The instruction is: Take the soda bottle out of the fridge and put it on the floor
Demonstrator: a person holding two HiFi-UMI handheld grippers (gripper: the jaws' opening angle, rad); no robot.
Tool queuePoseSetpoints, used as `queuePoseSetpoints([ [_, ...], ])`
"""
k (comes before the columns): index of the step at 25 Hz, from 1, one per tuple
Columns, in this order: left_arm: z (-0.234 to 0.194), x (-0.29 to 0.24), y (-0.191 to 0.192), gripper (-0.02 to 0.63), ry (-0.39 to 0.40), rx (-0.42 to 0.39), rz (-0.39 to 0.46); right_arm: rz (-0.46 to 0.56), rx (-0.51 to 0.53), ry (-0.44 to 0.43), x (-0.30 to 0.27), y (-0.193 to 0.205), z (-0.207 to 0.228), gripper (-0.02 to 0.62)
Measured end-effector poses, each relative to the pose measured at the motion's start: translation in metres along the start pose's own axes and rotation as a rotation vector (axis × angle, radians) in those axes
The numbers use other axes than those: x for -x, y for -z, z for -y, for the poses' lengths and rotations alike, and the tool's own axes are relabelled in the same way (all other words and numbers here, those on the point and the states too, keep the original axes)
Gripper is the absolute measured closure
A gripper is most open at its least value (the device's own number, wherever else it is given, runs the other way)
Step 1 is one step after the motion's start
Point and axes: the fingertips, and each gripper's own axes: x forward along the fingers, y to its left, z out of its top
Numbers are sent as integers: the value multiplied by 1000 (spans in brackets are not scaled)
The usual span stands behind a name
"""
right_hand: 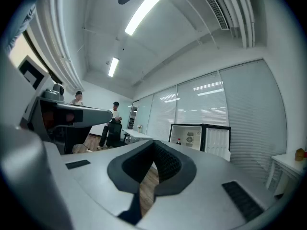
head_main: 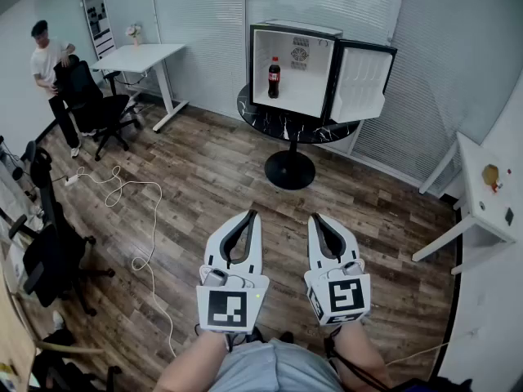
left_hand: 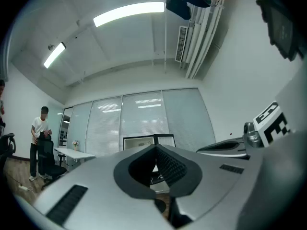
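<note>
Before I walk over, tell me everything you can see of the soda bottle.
The soda bottle is small and looks plastic, with dark cola-coloured contents, a red cap and a red label band. It stands upright and capped on the floor of the fridge, in the left part of the white interior, with the door swung open to the right. Only the fridge floor touches it; it stands clear of the walls.

In the left gripper view, the fridge (left_hand: 139,141) was largely hidden behind the left claw (left_hand: 155,149). In the right gripper view, the soda bottle (right_hand: 179,141) was shown too small for detail. The white bench (head_main: 482,204) was cut off by the head view's right edge; the yellow thing (head_main: 490,175) on it could not be identified.
</note>
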Motion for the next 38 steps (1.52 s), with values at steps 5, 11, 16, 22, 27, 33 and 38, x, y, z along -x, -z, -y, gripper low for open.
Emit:
queuePoseSetpoints([
  [5,-8,2,0,591,3,9,1,-6,4,-1,-5,0,-7,583],
  [11,-24,3,8,589,15,27,-3,8,-24,4,-15,2,-18,583],
  [16,-34,3,20,590,13,50,-20,-13,-21,28,-23,8,-19,582],
  [22,-38,-16,36,590,21,48,-44,-4,-24,39,-41,13,-3,582],
  [27,-45,-57,50,590,23,47,-51,-3,-18,51,-78,23,24,581],
  [33,-50,-140,69,590,49,5,-72,-25,-57,61,-146,44,78,581],
  [38,-58,-207,78,589,41,-11,-84,-28,-69,51,-203,52,118,581],
])
